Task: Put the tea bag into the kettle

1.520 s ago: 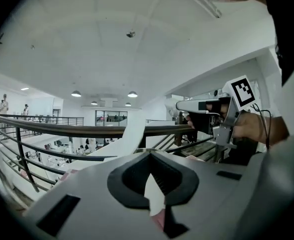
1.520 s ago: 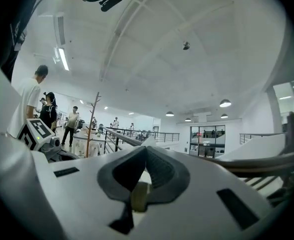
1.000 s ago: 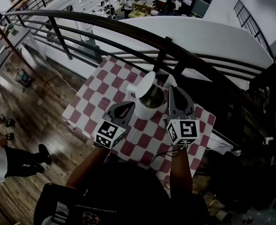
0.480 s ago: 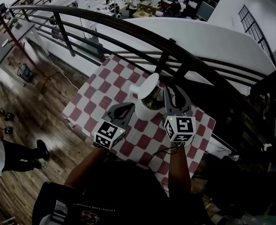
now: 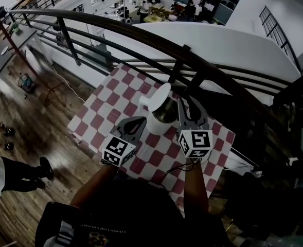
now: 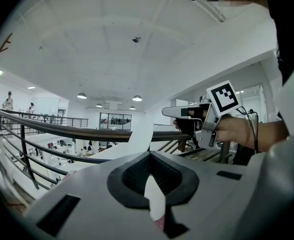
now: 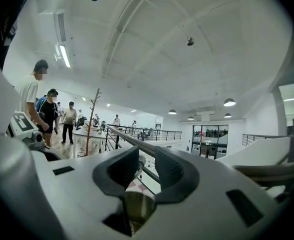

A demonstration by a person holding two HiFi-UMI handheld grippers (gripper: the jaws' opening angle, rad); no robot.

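Observation:
A white kettle (image 5: 159, 118) stands on the red-and-white checked table (image 5: 110, 94) with its lid (image 5: 160, 94) tipped up and its steel inside showing. My left gripper (image 5: 136, 123) is at the kettle's near left side, jaws shut, with nothing visible between them. In the left gripper view the raised lid (image 6: 141, 134) rises just beyond the gripper (image 6: 149, 156). My right gripper (image 5: 190, 108) is at the kettle's right side, open. In the right gripper view it (image 7: 147, 156) hangs over the kettle's steel interior (image 7: 138, 207). No tea bag shows in any view.
A dark metal railing (image 5: 141, 35) runs along the table's far side, close behind the kettle, with a drop to a lower floor beyond. The table is small, with wooden floor (image 5: 43, 122) to its left. A person's legs (image 5: 17, 176) are at the lower left.
My right gripper has edged a little closer to the kettle. The left gripper and the kettle have kept their places. The person on the floor at the left has shifted.

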